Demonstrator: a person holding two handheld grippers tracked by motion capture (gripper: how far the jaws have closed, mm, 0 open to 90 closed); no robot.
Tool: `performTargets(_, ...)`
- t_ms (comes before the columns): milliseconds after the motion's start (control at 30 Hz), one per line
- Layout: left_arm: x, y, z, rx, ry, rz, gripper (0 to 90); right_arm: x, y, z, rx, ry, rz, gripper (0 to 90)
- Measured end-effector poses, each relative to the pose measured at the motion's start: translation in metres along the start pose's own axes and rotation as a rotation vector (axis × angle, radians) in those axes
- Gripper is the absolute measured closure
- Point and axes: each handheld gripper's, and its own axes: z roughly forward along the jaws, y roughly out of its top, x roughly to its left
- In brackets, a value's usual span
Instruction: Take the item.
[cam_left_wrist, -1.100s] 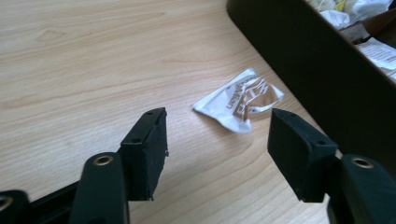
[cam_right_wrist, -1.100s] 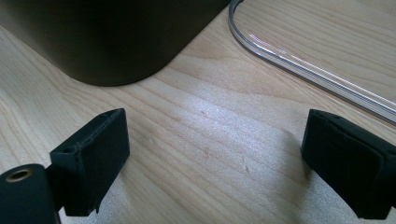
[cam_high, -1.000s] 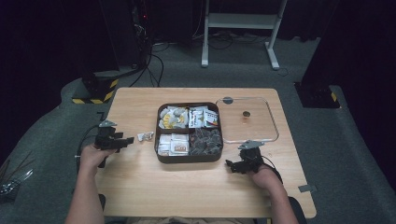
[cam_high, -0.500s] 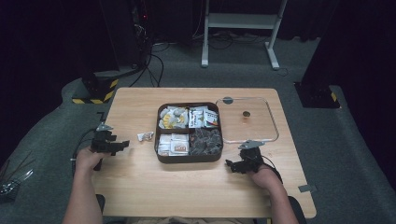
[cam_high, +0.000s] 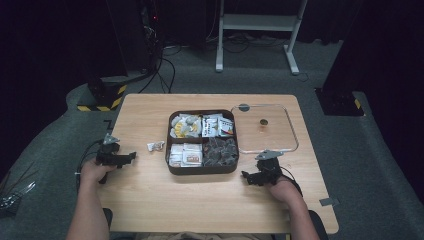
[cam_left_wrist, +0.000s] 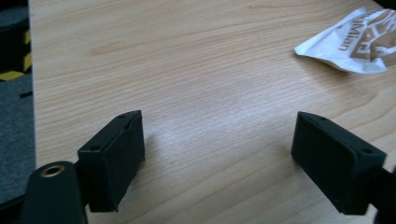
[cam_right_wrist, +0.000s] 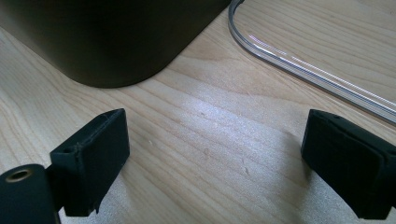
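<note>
Pale wood fills most of what I see: the table (cam_high: 210, 200) sits mid-frame in the high view, with a dark tray (cam_high: 202, 141) at its centre, split into four compartments. The upper left one holds yellowish packets, the upper right white sachets, the lower left pale sachets, the lower right dark pieces. Just right of the tray lies a clear lid (cam_high: 265, 129), flat on the table, with a small round knob in its middle.

A lone white sachet (cam_high: 155, 146) lies on the wood just left of the tray, apart from it. In the left gripper view it shows at the upper right (cam_left_wrist: 348, 41), crumpled, brown print on it.

My left gripper (cam_high: 131, 155) is at the left of the frame near the table's edge, jaws spread wide over bare wood (cam_left_wrist: 217, 140) and holding nothing; the sachet is ahead of it, not touching.

My right gripper (cam_high: 246, 176) is at the lower right of the tray. Its jaws are also spread wide and empty (cam_right_wrist: 215, 154), with the tray's rounded corner (cam_right_wrist: 116, 42) at upper left and the lid's rim (cam_right_wrist: 299, 60) at upper right.
</note>
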Motion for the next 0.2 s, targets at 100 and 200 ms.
performTargets(100, -0.0003, -0.0012, 0.0014, -0.015, 0.012, -0.012, 14.4, -0.0002, 0.0, -0.0001, 0.001, 0.001, 0.0, 7.7)
performTargets(200, -0.001, -0.0001, 0.0039, -0.018, 0.035, -0.028, 12.5, -0.0003, 0.0, -0.0001, 0.0, 0.003, 0.002, 7.7)
